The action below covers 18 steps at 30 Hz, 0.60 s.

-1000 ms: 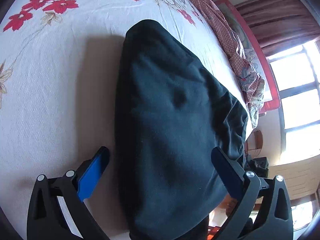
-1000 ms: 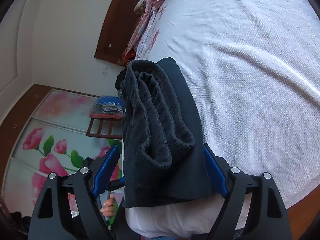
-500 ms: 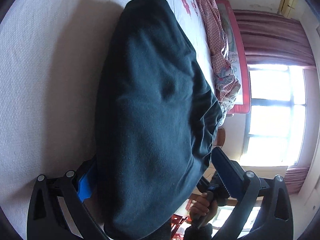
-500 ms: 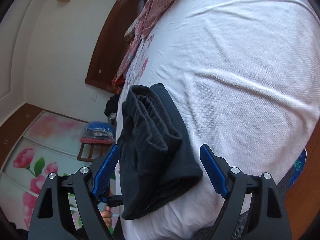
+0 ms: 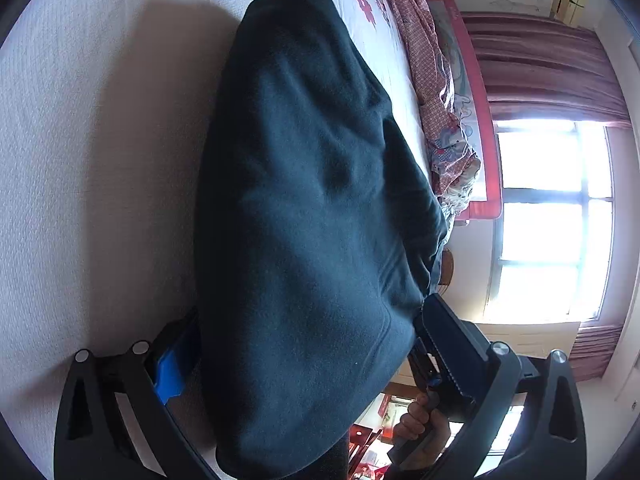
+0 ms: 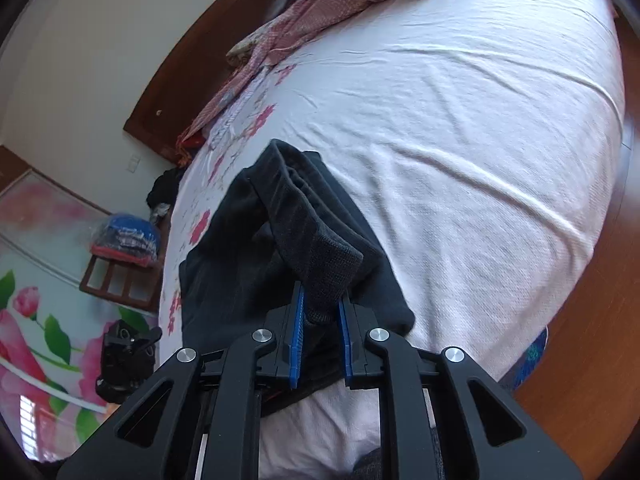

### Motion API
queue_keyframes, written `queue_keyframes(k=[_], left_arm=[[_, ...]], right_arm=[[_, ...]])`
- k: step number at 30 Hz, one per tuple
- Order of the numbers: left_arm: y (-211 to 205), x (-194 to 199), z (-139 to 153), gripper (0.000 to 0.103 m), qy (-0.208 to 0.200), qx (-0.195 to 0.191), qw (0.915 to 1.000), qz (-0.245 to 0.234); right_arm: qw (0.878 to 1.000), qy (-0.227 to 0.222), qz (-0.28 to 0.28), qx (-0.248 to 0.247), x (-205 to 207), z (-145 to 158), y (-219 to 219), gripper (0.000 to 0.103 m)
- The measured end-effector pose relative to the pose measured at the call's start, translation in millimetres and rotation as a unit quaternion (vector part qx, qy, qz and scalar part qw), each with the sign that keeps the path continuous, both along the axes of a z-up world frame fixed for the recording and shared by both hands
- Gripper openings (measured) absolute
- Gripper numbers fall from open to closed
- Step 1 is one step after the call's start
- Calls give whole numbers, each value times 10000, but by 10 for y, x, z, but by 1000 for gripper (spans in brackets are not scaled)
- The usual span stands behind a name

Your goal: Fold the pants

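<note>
On the white bed (image 6: 460, 128), near its edge, the dark pants (image 6: 256, 264) lie bunched, the right gripper (image 6: 320, 324) has just closed and pinches their ribbed end, the left gripper (image 5: 304, 356) is spread wide around them, so lifting and folding over likely comes next.

bed sheet (image 6: 460, 128) white, wrinkled | pink blanket (image 6: 320, 12) at headboard (image 6: 192, 80) | window (image 5: 548, 220) bright, curtains (image 5: 536, 60)

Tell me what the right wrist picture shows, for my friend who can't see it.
The right gripper has just closed its blue jaws on a thick edge of the folded black pants, which lie on a white bed. A pink blanket is bunched near the brown headboard.
</note>
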<state>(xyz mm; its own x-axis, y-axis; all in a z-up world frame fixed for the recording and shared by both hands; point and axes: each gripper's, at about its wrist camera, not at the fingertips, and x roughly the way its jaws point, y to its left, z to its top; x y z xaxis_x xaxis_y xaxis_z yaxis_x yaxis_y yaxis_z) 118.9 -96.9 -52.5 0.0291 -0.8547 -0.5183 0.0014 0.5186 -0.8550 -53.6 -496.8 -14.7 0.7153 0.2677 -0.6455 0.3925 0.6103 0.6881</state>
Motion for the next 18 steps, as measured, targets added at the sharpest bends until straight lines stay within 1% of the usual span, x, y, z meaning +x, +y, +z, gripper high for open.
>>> queue_keyframes(k=[1,2,3,4,5,6,7,8,9,10,11,12,13,15,17,18], left_arm=[[1,-4,0,101,-15,10,10000,-5],[-5,-9,1,101,-43,28,10000,-26],[31,-12,3,101,-74,34,9999,-61],[25,-13,10,101,-96,40,9999,-98],[27,-15,11,101,-99,48,9999,-129],[31,-13,12,101,-96,39,9999,-137],[37,-9,10,101,-84,33,9999,-144],[41,-4,7,101,-64,35,9999,-145],[43,3,5,101,-40,35,9999,-145],[41,12,5,101,-15,41,9999,-149],[38,17,6,101,3,52,9999,-158],[37,18,9,101,15,57,9999,-162],[41,17,12,101,20,53,9998,-167],[51,-2,12,101,14,39,9999,-164],[39,-2,11,101,20,31,9998,-172],[43,1,7,101,37,18,9998,-174]], right_arm=[[9999,5,8,105,5,-99,-12,14],[9998,-167,-55,104,-17,-89,-19,14],[9991,-399,-57,127,-36,-43,-32,20],[9987,-478,-88,129,-55,14,-56,27],[9981,-584,-149,151,-86,78,-102,30],[9964,-796,-173,237,-119,141,-168,34],[9951,-939,-195,250,-155,191,-228,47],[9953,-914,-309,131,-167,219,-295,54],[9952,-930,-288,133,-144,207,-360,57],[9946,-980,-112,312,-80,159,-422,57],[9958,-822,-88,400,-11,96,-478,57],[9970,-656,-13,418,76,52,-503,57],[9972,-595,155,431,169,29,-494,57],[9972,-502,298,459,292,-25,-485,57],[9955,-400,486,713,373,-112,-472,57],[9953,-379,499,740,381,-128,-455,57]])
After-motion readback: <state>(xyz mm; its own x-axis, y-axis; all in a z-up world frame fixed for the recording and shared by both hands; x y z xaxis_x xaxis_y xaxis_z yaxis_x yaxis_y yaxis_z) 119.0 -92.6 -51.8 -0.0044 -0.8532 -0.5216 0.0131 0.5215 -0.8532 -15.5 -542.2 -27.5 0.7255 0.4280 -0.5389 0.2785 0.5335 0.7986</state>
